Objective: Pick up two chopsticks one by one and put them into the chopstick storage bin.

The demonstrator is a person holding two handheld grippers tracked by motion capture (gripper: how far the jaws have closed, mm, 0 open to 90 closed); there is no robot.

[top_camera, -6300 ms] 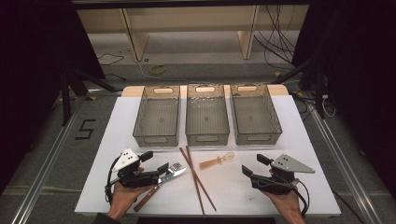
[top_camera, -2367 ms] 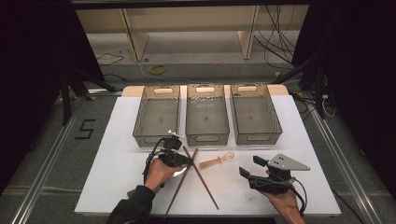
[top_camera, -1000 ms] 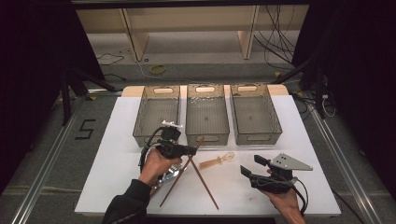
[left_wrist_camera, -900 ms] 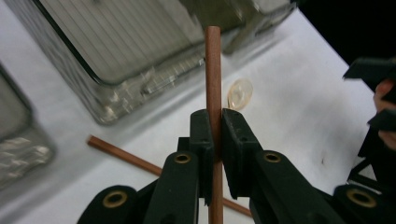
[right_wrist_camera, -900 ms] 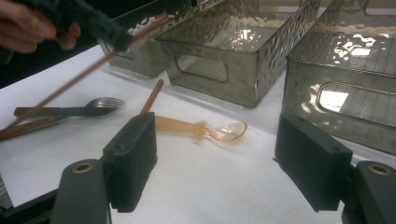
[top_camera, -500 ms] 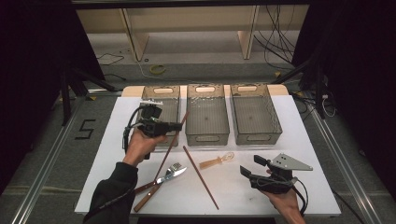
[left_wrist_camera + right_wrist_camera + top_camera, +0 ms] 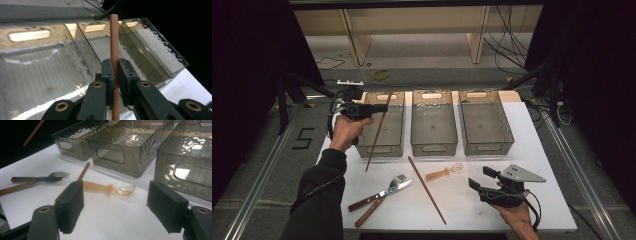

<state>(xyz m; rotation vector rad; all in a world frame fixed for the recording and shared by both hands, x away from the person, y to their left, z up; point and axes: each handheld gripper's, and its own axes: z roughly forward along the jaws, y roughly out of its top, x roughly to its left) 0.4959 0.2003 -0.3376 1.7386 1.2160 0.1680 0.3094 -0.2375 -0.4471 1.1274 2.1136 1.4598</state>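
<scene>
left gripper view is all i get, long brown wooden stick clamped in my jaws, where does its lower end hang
Observer: In the high view, the brown wooden chopstick slants down over the left clear plastic bin; its lower tip is past the bin's near wall, above the white table.
Operator: anything left on the table
Observer: Its twin chopstick, a wooden-handled metal fork and a clear amber plastic spoon.
Operator: other gripper busy
Observer: No, the right gripper stands open, facing the spoon.

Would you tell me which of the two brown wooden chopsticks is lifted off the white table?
The brown wooden chopstick clamped in the left hand-held gripper, over the leftmost bin; the other chopstick lies flat.
</scene>
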